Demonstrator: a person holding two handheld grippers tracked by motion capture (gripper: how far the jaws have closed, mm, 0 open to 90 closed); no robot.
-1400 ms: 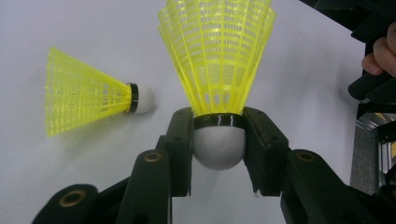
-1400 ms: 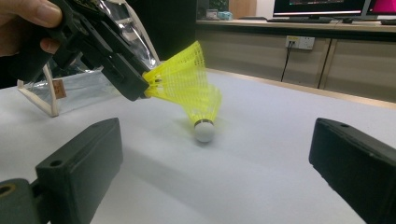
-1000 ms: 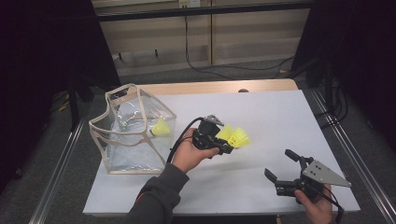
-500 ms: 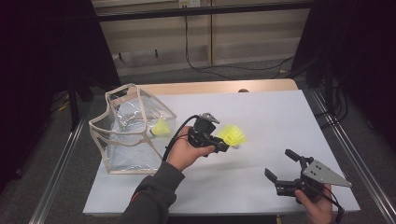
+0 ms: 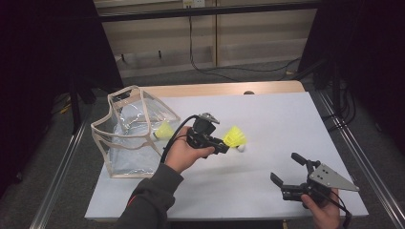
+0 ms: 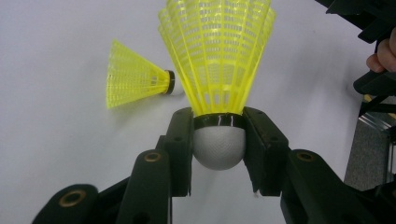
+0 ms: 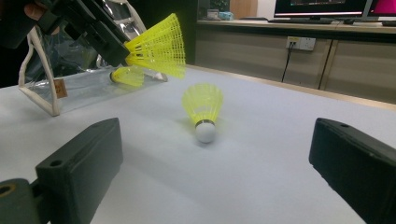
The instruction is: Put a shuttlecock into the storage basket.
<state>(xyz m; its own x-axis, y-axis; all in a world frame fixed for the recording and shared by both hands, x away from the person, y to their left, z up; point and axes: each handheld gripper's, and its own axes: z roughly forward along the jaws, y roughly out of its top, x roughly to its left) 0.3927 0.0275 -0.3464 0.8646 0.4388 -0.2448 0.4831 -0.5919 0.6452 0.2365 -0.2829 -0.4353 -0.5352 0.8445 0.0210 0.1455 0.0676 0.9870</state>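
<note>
A: Since one shuttlecock (image 5: 164,130) already lies inside the clear bag (image 5: 125,143) left of the left gripper (image 5: 224,147), how far along does this look?

B: Partway, I'd judge. That gripper pinches a second shuttle (image 6: 219,70) by its white cork, jaws pressed on both sides, yellow mesh skirt fanning out ahead. It hangs above the table (image 5: 286,124), just right of the bag.

A: And what's left?

B: A third one (image 7: 202,112) lies on the table beyond it, cork toward the right gripper (image 5: 286,174), whose jaws are spread wide and hold nothing.
</note>
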